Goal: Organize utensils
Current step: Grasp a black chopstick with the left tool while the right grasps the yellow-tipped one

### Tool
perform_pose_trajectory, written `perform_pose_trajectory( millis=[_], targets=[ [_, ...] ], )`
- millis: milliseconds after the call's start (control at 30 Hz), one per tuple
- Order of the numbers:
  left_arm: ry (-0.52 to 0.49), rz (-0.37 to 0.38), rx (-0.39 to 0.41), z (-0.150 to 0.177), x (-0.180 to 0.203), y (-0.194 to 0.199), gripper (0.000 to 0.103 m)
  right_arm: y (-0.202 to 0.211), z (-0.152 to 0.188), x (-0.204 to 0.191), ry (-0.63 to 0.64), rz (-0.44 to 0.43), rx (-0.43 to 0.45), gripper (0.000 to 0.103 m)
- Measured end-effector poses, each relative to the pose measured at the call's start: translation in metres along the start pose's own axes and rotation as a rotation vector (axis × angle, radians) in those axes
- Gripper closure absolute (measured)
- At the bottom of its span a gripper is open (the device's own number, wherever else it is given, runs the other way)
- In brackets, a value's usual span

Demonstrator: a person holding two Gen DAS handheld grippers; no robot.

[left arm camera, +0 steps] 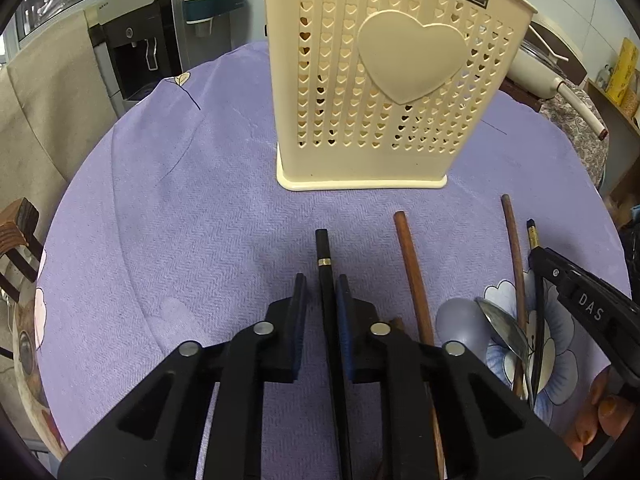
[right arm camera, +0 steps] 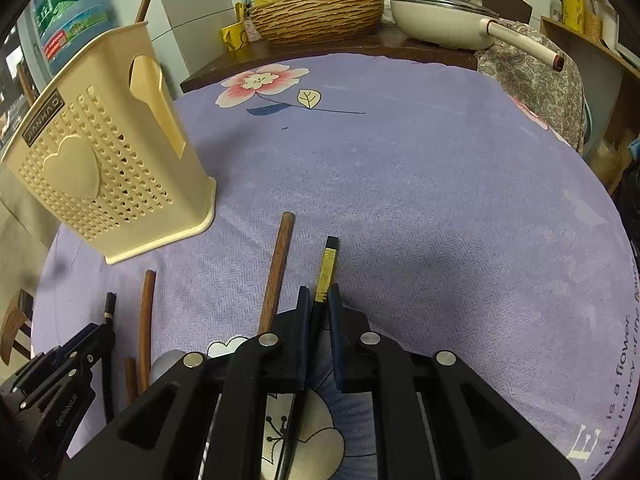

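Your left gripper (left arm camera: 322, 284) is clenched on the black chopstick with 1 thin gold ring (left arm camera: 323, 256); your right gripper (right arm camera: 318, 298) is clenched on the black chopstick with a long gold band (right arm camera: 326, 270). Both sticks lie low over the purple flowered tablecloth (left arm camera: 180, 208).

The cream perforated plastic utensil holder with a heart panel (left arm camera: 376, 80) stands upright at 12 o'clock from the left gripper, at 10 o'clock from the right.

Grip looks near the butt ends, so expect the long tips to swing. Lift straight up before travelling, keep each stick in line with the fingers, go 1 hand at a time to the holder's top opening.

Loose beside you: 2 brown wooden chopsticks (left arm camera: 412, 272), a steel spoon (left arm camera: 504, 330) and a grey spoon (left arm camera: 460, 320) at 3 o'clock of the left gripper, just beside the right one. Don't drag them.

Open cloth at 9 o'clock of the left gripper and 1 to 3 o'clock of the right; the table edge curves close on both sides.
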State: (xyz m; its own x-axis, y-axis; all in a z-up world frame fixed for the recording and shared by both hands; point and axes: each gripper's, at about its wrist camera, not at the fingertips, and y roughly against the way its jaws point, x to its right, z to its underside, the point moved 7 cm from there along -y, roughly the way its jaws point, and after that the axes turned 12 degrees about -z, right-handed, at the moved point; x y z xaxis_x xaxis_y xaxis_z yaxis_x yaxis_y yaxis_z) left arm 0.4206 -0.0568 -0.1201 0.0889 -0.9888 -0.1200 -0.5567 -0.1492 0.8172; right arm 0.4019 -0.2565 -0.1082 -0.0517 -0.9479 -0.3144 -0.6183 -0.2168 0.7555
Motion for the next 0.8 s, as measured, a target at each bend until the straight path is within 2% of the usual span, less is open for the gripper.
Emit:
perform_pose_trajectory(
  millis=[67, 467, 800],
  targets=[
    [0.001, 0.002, -0.003, -0.002, 0.0, -0.001, 0.094, 0.0, 0.0, 0.0, -0.009, -0.008, 0.0, 0.094],
    [0.031, 0.04, -0.021, -0.005, -0.002, -0.004, 0.095, -0.001, -0.002, 0.003, -0.043, -0.048, 0.005, 0.095],
    [0.087, 0.1, -0.015, -0.011, -0.017, 0.003, 0.095, 0.026, -0.013, -0.003, -0.017, -0.12, 0.079, 0.096]
  ],
)
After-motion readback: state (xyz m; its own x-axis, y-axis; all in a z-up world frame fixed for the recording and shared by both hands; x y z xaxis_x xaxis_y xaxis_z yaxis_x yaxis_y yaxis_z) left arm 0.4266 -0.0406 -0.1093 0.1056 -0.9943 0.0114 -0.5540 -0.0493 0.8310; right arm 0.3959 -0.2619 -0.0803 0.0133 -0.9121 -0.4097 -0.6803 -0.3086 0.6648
